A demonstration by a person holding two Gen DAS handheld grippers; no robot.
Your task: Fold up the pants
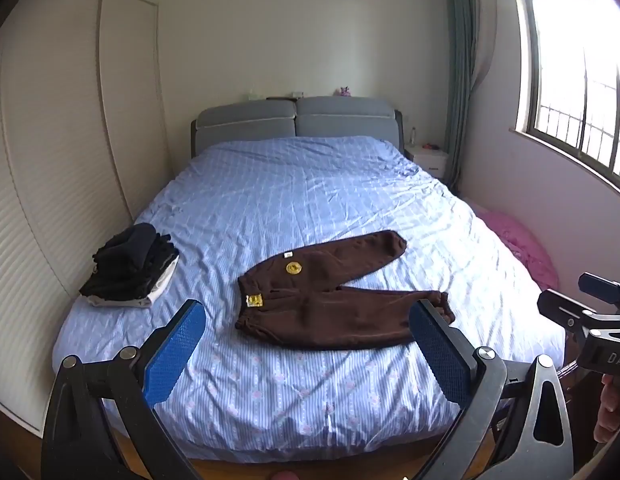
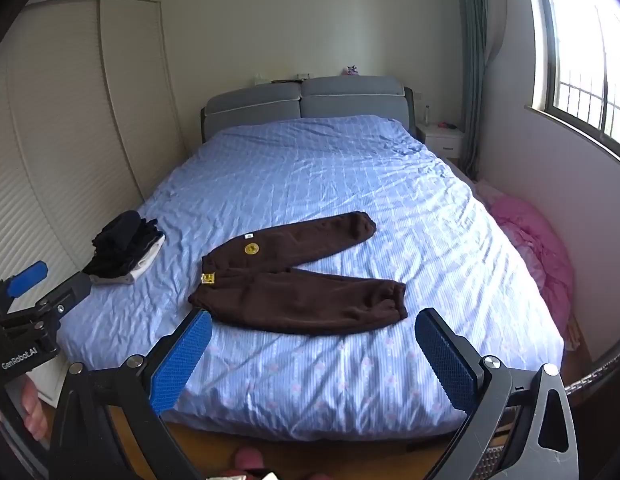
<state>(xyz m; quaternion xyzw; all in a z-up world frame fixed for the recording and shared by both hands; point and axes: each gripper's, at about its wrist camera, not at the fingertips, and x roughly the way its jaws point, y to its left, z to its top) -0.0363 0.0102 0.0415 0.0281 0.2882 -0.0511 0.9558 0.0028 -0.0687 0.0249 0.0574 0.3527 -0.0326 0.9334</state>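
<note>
Pants (image 1: 334,300) | brown, unfolded, legs splayed toward 3 o'clock on bed (image 1: 310,184) | both grippers wide open, empty | next: grasp a leg.

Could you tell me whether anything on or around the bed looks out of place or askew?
The brown pants lie unfolded, legs splayed in a V. A pink bundle sits crumpled beside the bed.
</note>
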